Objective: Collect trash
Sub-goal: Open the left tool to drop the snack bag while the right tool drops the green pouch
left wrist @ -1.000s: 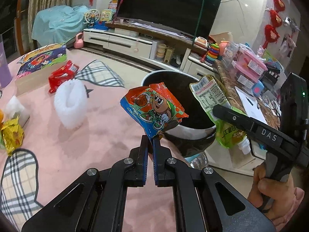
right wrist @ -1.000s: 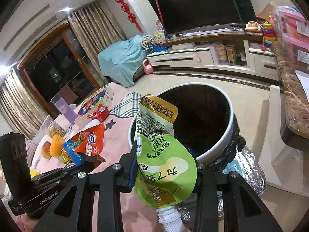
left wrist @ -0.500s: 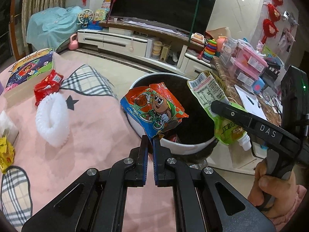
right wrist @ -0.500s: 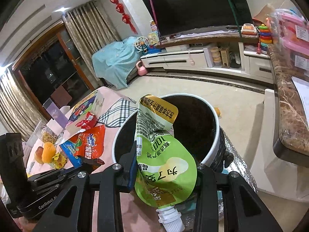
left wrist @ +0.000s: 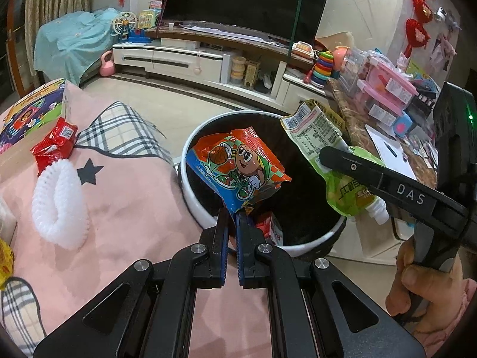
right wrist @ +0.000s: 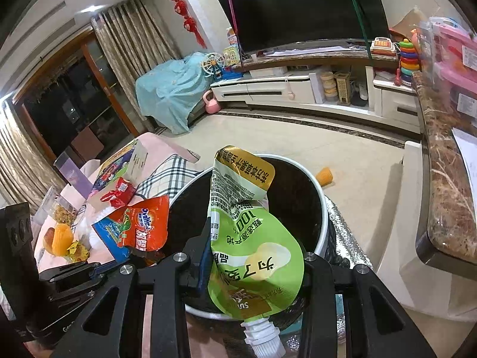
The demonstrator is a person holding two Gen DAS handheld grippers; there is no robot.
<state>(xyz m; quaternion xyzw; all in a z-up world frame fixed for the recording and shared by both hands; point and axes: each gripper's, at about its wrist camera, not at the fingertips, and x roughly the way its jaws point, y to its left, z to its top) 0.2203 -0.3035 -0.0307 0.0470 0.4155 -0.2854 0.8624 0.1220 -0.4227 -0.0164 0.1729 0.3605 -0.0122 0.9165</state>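
Left gripper (left wrist: 232,218) is pinching an orange snack wrapper (left wrist: 238,170) over the trash bin (left wrist: 190,192); right gripper (right wrist: 253,256) clamps a green spout pouch (right wrist: 253,238) above it too. Bin already holds a red wrapper (left wrist: 269,228).

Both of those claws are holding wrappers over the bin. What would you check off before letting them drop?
1. Left gripper shut on the orange snack wrapper: ok, pinched at its lower corner.
2. Right gripper shut on the green spout pouch: ok.
3. Orange snack wrapper over the mouth of the trash bin: ok, in the left wrist view it sits inside the white rim.
4. Green spout pouch over the mouth: ok, in the right wrist view the dark opening lies behind it.
5. Room in the bin: cannot tell; some trash shows inside, the depth is dark.
6. The two wrappers apart from each other: ok.
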